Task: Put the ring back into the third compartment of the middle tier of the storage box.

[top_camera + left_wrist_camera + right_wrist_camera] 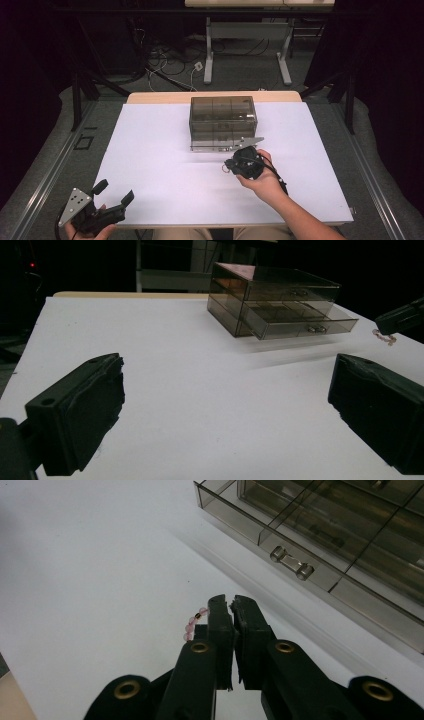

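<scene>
While the left gripper (114, 192) rests at the table's (165, 175) near-left corner with jaws spread wide and empty, the right gripper (229, 602) pinches a pink bead string (192, 624) just before the smoky drawer box (223, 122), whose lower drawer (300, 322) stands pulled toward the person, most beads hidden behind the jaws.

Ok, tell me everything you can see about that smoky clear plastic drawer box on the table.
The smoky translucent plastic drawer box stands upright toward the far middle of the white table. It has two tiers, with internal dividers visible through its walls. The lower drawer is pulled partly open; its clear bar handle sits on the front. The upper drawer looks shut. The right tool, shut on a pink bead string, is just in front, not touching it.
</scene>
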Demonstrator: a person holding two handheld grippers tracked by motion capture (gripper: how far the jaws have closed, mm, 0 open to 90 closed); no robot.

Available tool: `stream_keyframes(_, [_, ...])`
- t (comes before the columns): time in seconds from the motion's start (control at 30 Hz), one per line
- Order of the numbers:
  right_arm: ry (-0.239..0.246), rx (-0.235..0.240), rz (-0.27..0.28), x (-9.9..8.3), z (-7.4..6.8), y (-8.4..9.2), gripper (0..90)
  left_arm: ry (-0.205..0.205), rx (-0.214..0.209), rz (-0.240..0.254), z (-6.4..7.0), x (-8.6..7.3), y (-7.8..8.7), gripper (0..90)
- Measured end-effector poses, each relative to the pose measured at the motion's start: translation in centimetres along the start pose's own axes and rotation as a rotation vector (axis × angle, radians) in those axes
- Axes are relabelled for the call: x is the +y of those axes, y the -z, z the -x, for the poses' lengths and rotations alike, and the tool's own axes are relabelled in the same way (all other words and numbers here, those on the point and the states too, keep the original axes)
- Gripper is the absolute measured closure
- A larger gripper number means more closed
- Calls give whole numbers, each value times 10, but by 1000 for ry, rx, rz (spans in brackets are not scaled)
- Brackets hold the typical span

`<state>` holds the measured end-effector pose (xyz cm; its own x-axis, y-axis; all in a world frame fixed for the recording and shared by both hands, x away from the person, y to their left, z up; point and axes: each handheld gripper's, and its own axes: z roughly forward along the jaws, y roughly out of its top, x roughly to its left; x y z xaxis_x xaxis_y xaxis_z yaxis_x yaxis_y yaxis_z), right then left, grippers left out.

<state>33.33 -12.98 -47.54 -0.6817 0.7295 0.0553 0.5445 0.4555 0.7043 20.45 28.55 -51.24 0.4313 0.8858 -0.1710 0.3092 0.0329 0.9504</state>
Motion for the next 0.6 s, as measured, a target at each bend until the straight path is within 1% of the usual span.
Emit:
stream_keyframes(0.03, [7, 2, -16, 3, 0, 4, 869, 0, -1, -1, 0, 0, 0, 19])
stream_keyframes(0.13, [6, 0, -3, 6, 1, 6, 869, 0, -1, 0, 0, 0, 0, 19])
stream_keyframes(0.23, [0, -3, -10, 11, 3, 9, 869, 1, -1, 0, -1, 0, 0, 19])
stream_keyframes(0.27, [11, -8, -12, 12, 4, 10, 869, 1, -1, -1, -1, 0, 0, 19])
stream_keyframes(0.3, [4, -6, -20, 14, 5, 11, 869, 2, -1, -1, -1, 0, 0, 19])
stream_keyframes(0.33, [11, -4, -16, 15, 6, 12, 869, 3, -3, 1, -1, 0, 0, 19])
stream_keyframes(0.53, [-2, -20, -24, 23, 12, 16, 869, 2, -3, 0, -1, 0, 0, 19])
stream_keyframes(0.6, [3, -31, -36, 26, 14, 17, 869, 2, -2, 0, -1, 0, 0, 19])
